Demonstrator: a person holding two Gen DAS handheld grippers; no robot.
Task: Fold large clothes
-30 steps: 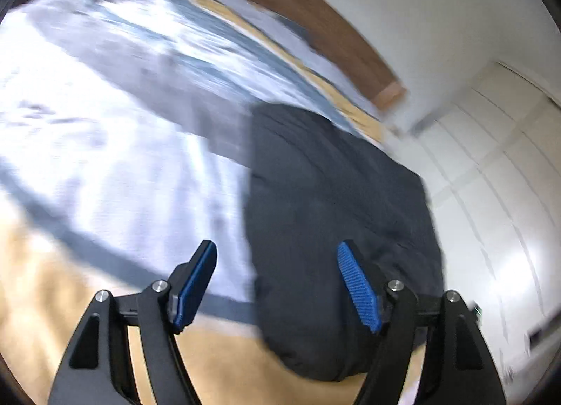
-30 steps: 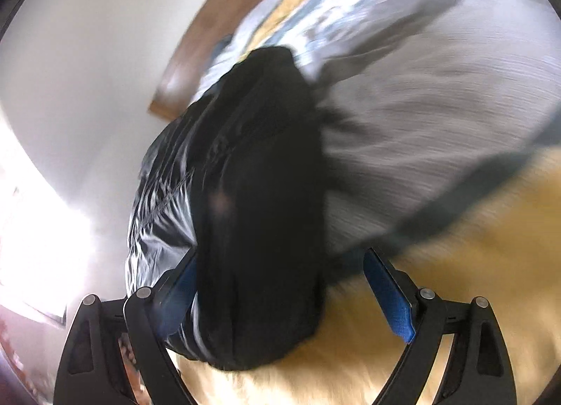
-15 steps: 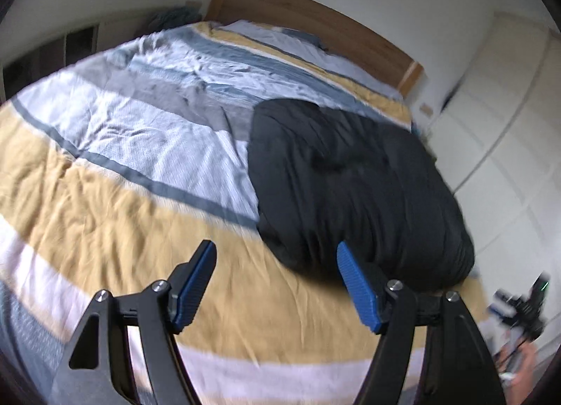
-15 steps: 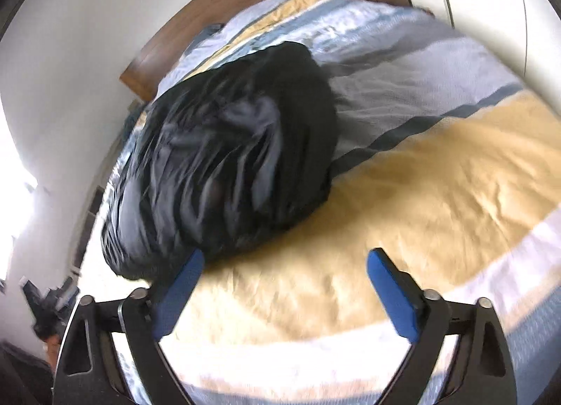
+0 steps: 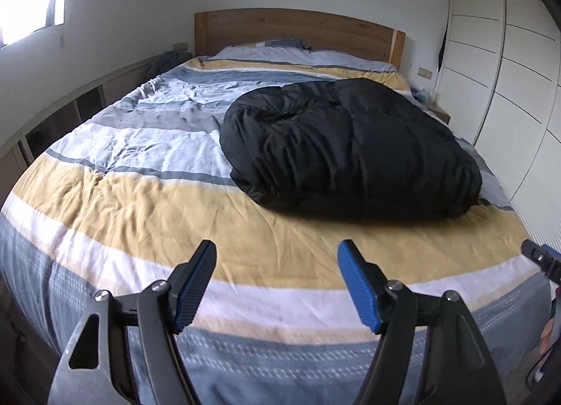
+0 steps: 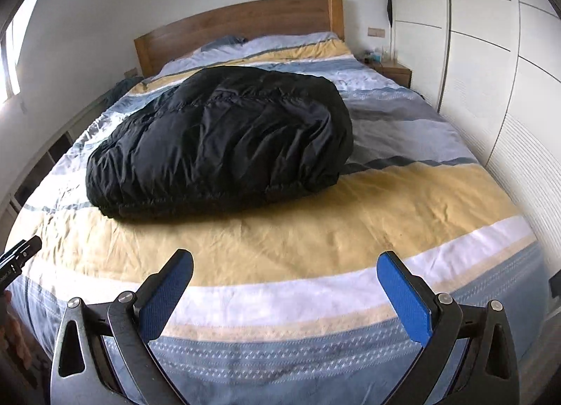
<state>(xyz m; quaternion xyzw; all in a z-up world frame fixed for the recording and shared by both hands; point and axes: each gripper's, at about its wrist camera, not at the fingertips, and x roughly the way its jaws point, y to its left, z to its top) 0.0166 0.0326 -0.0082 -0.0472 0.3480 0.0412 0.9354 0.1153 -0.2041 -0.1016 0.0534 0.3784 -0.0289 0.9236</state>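
A large black puffy jacket [image 5: 350,149] lies folded in a thick bundle on the striped bed cover [image 5: 140,201]. It also shows in the right wrist view [image 6: 224,138]. My left gripper [image 5: 277,261] is open and empty, held back above the foot of the bed, well short of the jacket. My right gripper [image 6: 285,268] is open and empty, also above the foot of the bed. The tip of the right gripper shows at the right edge of the left wrist view [image 5: 541,258].
The bed has a wooden headboard [image 5: 298,30] and pillows [image 5: 266,49] at the far end. White wardrobe doors [image 5: 508,72] run along the right side. A low shelf unit [image 5: 70,107] runs along the left. A nightstand [image 6: 392,72] stands by the headboard.
Both grippers have pulled back and up from right beside the jacket to the foot of the bed. The jacket lies in its folded bundle, let go.
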